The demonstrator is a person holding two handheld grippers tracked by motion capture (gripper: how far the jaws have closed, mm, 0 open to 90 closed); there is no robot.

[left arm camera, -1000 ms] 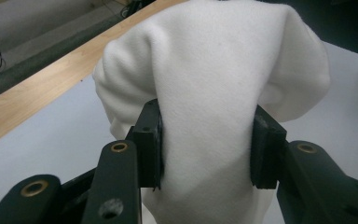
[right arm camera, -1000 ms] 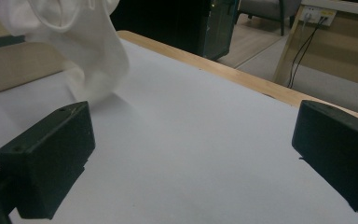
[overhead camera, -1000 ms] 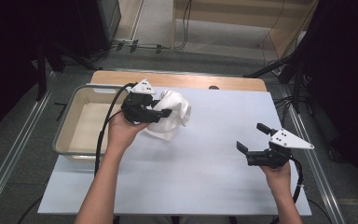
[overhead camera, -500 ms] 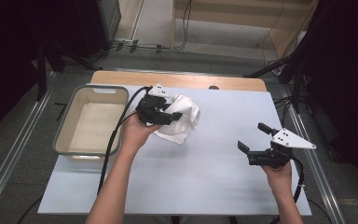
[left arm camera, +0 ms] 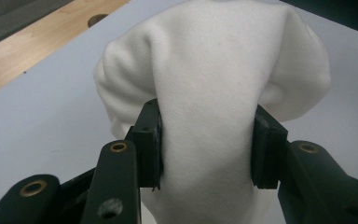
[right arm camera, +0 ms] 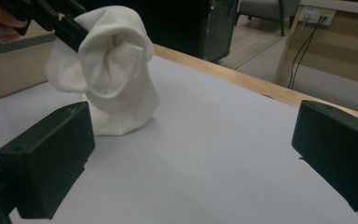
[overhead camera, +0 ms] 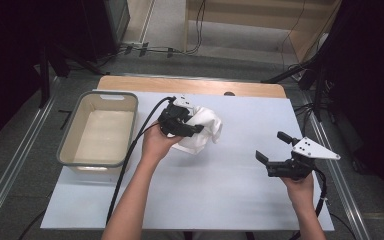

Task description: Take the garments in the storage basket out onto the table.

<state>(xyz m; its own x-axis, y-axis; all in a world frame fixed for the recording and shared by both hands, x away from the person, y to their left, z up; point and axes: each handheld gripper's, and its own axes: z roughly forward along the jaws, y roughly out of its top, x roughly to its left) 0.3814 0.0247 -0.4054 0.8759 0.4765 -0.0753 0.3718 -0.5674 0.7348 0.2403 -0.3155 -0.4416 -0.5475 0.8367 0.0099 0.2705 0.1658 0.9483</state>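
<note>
A white cloth (overhead camera: 200, 131) is clamped between the jaws of the left gripper (overhead camera: 192, 131). In the left gripper view, a thick fold of the cloth (left arm camera: 209, 102) is seen pressed from both sides by the two black pads (left arm camera: 150, 140), with the rest of the fabric bulging out above and to either side of the grip. The cloth is bunched into a loose bundle. Its lower edge is seen resting on the light work surface (overhead camera: 220, 195), while the upper part is held raised by the gripper. The bundle is located near the middle of the surface, toward its far side and just to the right of a grey tub (overhead camera: 99, 131), from which it is clear.

The left gripper is held by the left hand (overhead camera: 156, 145), and its black cable (overhead camera: 125, 170) is trailed back along the forearm.

The right gripper (overhead camera: 272, 152) is held well apart from the cloth, at the right side of the surface. Its jaws are spread wide, and nothing is held between them. In the right gripper view, the cloth (right arm camera: 112, 70) is seen between and beyond the two open jaws, with the left gripper (right arm camera: 81, 39) clamped on its upper left side.

A wooden strip (overhead camera: 190, 86) is visible along the far edge of the work surface.
</note>
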